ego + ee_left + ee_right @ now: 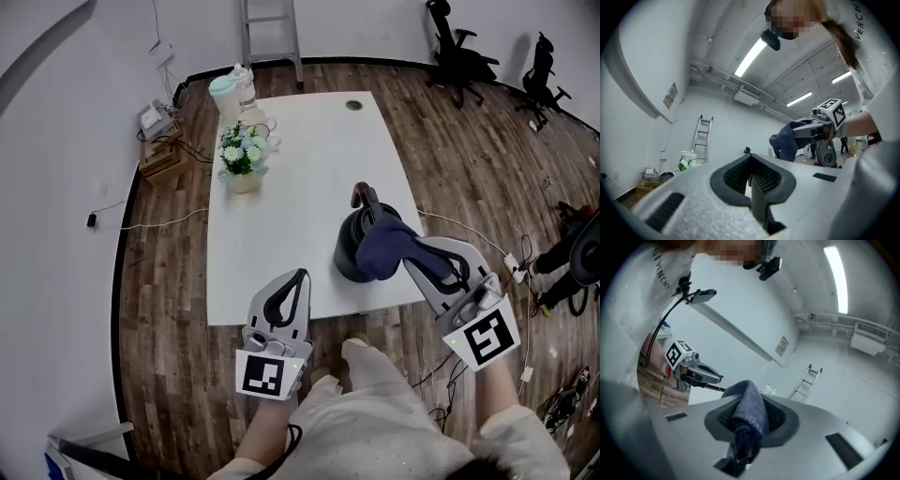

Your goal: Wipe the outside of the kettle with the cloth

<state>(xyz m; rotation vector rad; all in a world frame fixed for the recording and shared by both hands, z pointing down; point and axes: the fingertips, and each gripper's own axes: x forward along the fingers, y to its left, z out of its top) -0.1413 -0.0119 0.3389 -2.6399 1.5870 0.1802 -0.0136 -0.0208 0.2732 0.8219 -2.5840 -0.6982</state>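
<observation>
A black kettle (pixel 349 251) with a curved handle (pixel 365 198) stands near the front right of the white table (pixel 281 220). A dark blue cloth (pixel 384 247) is draped against its right side, and my right gripper (pixel 407 253) is shut on that cloth. In the right gripper view the cloth (pixel 749 414) fills the jaws of the right gripper (pixel 744 430) and hides the kettle. My left gripper (pixel 294 281) hovers at the table's front edge, left of the kettle and apart from it. In its own view the left gripper (pixel 751 182) is shut with nothing in it.
A pot of white flowers (pixel 242 157), a mug (pixel 260 122) and a lidded jar (pixel 226 96) stand at the table's far left. A ladder (pixel 272 36) leans on the back wall. Office chairs (pixel 457 52) are at the far right, a cardboard box (pixel 162 157) left of the table, and cables on the floor.
</observation>
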